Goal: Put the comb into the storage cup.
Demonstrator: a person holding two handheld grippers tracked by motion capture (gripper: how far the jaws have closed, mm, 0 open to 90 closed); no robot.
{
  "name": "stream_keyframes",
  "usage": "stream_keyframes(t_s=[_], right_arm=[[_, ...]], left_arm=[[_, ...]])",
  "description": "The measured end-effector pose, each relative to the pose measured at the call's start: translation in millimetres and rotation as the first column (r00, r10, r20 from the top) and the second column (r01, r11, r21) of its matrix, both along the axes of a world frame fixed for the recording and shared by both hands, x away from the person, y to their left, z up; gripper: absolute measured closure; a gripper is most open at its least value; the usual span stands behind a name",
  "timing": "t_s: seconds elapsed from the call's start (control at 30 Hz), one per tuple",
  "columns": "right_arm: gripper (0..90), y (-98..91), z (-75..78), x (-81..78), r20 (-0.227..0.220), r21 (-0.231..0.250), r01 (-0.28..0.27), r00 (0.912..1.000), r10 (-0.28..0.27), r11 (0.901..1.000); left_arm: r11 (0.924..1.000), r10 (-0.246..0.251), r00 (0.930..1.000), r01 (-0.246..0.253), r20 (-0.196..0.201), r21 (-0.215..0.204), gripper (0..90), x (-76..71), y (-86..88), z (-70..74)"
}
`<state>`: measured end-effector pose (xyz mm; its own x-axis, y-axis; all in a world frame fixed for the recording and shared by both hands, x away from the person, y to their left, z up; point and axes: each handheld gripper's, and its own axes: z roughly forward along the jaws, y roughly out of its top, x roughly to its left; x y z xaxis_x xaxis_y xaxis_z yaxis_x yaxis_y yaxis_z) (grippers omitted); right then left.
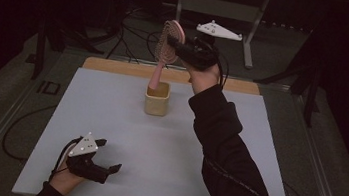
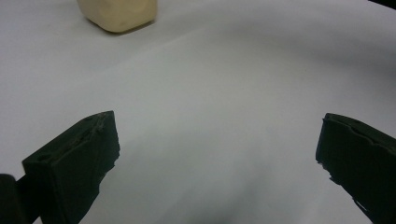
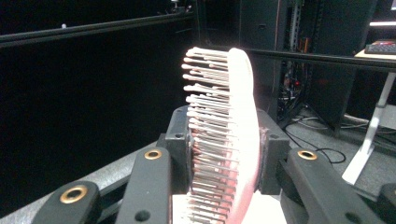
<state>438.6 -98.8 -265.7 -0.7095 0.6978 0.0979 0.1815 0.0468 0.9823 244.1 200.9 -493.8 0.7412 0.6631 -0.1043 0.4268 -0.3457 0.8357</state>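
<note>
A pink hairbrush [image 1: 167, 47] hangs upright over the far middle of the table, head up and handle down. My right gripper [image 1: 172, 42] is shut on its bristled head. In the right gripper view the jaws clamp the hairbrush [image 3: 236, 116] from both sides, and the right gripper [image 3: 226, 154] points level. The handle's lower end sits at the mouth of a cream cup [image 1: 157, 102]; whether it is inside I cannot tell. My left gripper [image 1: 110, 155] rests on the table's near left, open, nothing between its fingers. The left gripper [image 2: 217, 144] faces the cup [image 2: 119, 14] farther off.
The white table top [image 1: 156, 146] has a wooden strip [image 1: 116, 66] along its far edge. Beyond it stand a white-legged frame [image 1: 251, 32] and dark stands, with cables on the floor [image 1: 134, 37]. A black-sleeved forearm [image 1: 226, 150] crosses the right half of the table.
</note>
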Motion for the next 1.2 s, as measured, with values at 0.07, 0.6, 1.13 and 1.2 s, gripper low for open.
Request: stream_keyframes(t_s=[0.07, 0.6, 1.13, 1.2], right_arm=[[65.3, 0.5, -1.2, 1.8, -0.001, 0.006, 0.004, 1.0000, -0.004, 1.0000], [65.3, 2.5, -32.7, 22.9, -0.006, 0.002, 0.041, 0.9991, -0.041, 0.9991], [65.2, 0.9, -59.1, 32.6, -0.040, -0.010, 0.055, 0.9977, -0.055, 0.9984], [65.2, 1.1, -62.7, 33.4, -0.046, -0.015, 0.055, 0.9974, -0.056, 0.9984]], left_arm=[[1.0000, 0.001, 1.0000, -0.001, 0.000, 0.001, 0.1, 0.0, 0.1, 0.2], [1.0000, -0.002, 1.0000, 0.002, 0.001, -0.002, 0.1, 0.3, 0.4, -0.2], [1.0000, -0.005, 1.0000, 0.005, 0.009, 0.001, 0.1, 0.0, -0.4, -0.2], [1.0000, -0.004, 1.0000, 0.004, 0.008, 0.000, 0.1, -0.2, -0.3, -0.1]])
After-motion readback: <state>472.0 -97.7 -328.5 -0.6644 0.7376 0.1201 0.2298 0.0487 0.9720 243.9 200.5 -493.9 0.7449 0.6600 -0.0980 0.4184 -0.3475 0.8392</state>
